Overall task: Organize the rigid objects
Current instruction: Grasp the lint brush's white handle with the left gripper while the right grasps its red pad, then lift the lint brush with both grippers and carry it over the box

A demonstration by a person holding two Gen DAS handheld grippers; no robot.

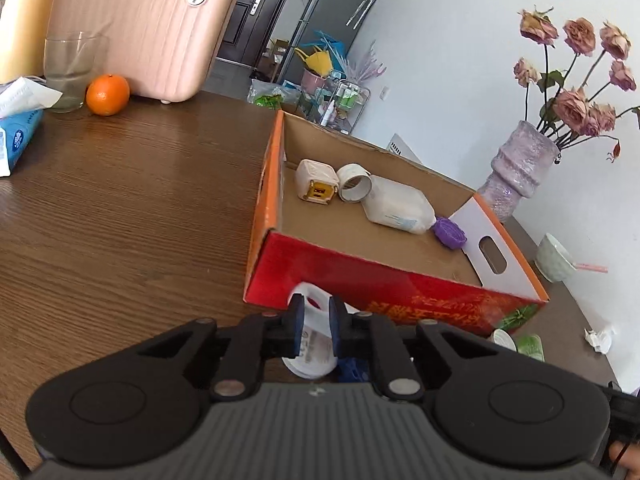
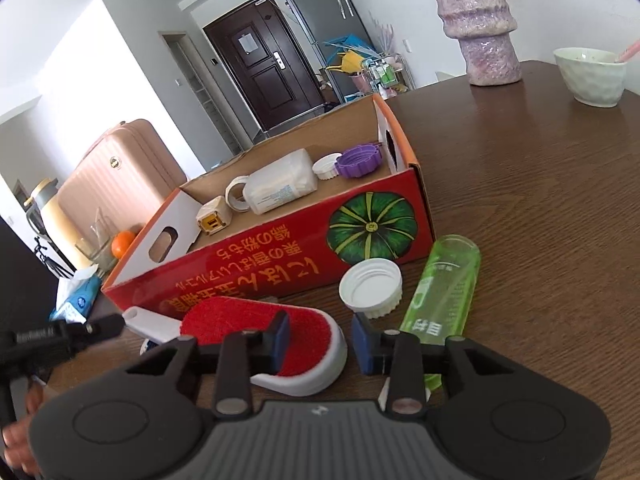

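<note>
A red cardboard box (image 1: pixel 360 276) (image 2: pixel 256 256) lies open on the wooden table. In it are a cream charger (image 1: pixel 316 181) (image 2: pixel 213 218), a tape ring (image 1: pixel 355 182) (image 2: pixel 237 193), a white bottle (image 1: pixel 396 205) (image 2: pixel 280 188) and a purple lid (image 1: pixel 451 233) (image 2: pixel 358 161). My left gripper (image 1: pixel 314 316) is shut on the white handle of a lint brush (image 1: pixel 310 344) just before the box's near wall. My right gripper (image 2: pixel 320 334) is open over the brush's red head (image 2: pixel 260 328). A white cap (image 2: pixel 370 289) and a green bottle (image 2: pixel 444 292) lie beside the box.
An orange (image 1: pixel 107 94), a glass (image 1: pixel 72 70), a tissue pack (image 1: pixel 16 132) and a pink suitcase (image 1: pixel 144 28) are at the far left. A purple vase with dried roses (image 1: pixel 516 176) and a pale bowl (image 1: pixel 554 258) (image 2: pixel 590 76) stand right of the box.
</note>
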